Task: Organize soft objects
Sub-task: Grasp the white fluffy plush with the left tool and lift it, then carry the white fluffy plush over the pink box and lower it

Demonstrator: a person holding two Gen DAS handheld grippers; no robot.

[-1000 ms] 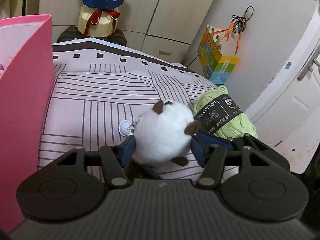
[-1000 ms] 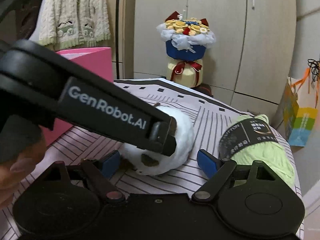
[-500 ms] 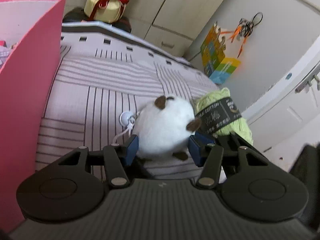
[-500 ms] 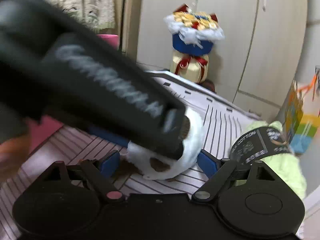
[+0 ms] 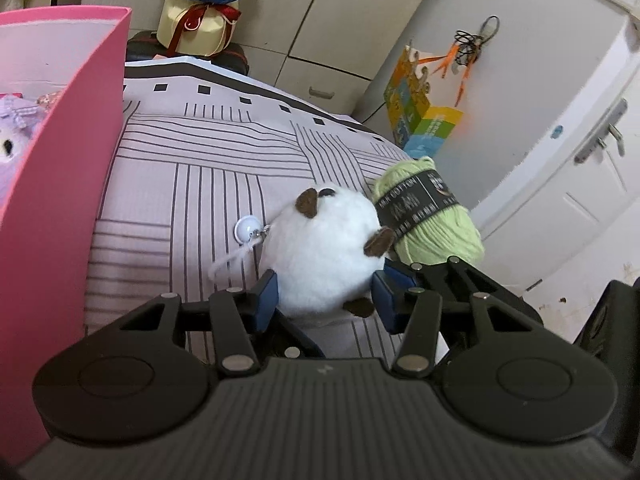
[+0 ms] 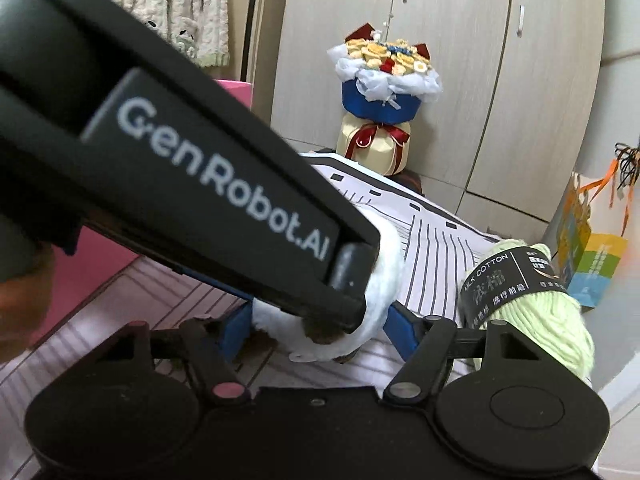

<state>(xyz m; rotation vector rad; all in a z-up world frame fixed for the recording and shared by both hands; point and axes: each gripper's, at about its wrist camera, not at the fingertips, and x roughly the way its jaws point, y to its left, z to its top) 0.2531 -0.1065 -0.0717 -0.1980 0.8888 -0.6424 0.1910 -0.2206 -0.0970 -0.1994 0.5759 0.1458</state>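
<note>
Pink box stands at the left edge of the striped bed, beside which the left tongs are closing, blue pads pressed into the white plush ball, touching green yarn. Right tongs are closing too, their pads flanking the plush without clearly gripping; next, I judge, comes a lift into the box.

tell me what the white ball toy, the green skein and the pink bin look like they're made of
White ball toy: fuzzy plush pile, matte, with brown felt-like ears; probably synthetic fur.
Green skein: wound yarn, strands visible; its black band reads "milk cotton".
Pink bin: smooth, flat, thin wall with a crisp edge; card or plastic sheet, hard to tell which.
</note>
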